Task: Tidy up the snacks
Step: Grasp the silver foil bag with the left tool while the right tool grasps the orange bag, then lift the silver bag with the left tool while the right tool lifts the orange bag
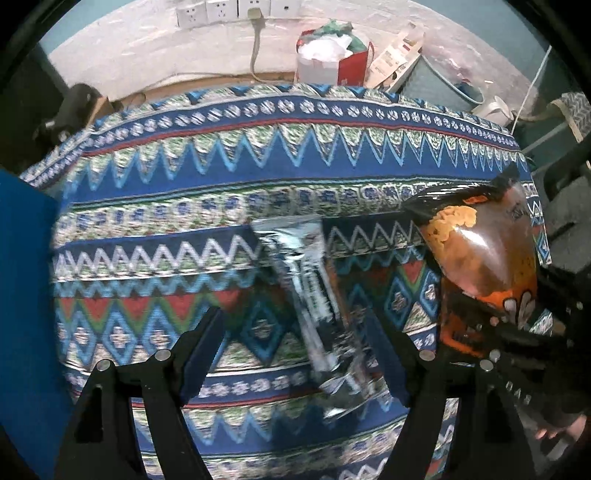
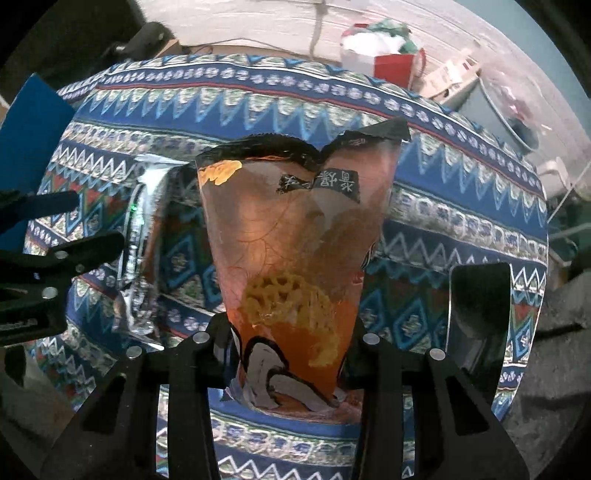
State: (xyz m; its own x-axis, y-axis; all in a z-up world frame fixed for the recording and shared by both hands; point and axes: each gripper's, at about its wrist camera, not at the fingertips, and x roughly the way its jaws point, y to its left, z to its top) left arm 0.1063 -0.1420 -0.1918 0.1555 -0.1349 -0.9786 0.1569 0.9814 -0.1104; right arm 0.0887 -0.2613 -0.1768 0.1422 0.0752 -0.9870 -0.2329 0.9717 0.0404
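On the patterned tablecloth (image 1: 184, 184) lies a silver snack packet (image 1: 314, 314), blurred, pointing away from me. My left gripper (image 1: 295, 358) points down over it, jaws open; the packet sits between the fingers, close to the right-hand one, and is not pinched. An orange snack bag (image 2: 295, 240) with a black top edge hangs upright in my right gripper (image 2: 288, 343), which is shut on its lower end. The bag (image 1: 484, 254) and the right gripper (image 1: 517, 332) also show in the left wrist view. From the right wrist, the silver packet (image 2: 144, 240) and left gripper (image 2: 74, 225) are at the left.
A blue flat panel (image 1: 22, 295) stands at the table's left edge. A dark glossy packet (image 2: 480, 314) lies on the cloth at the right. Beyond the far edge are a red and white bag (image 1: 332, 55), wall sockets (image 1: 221, 11) and a cable.
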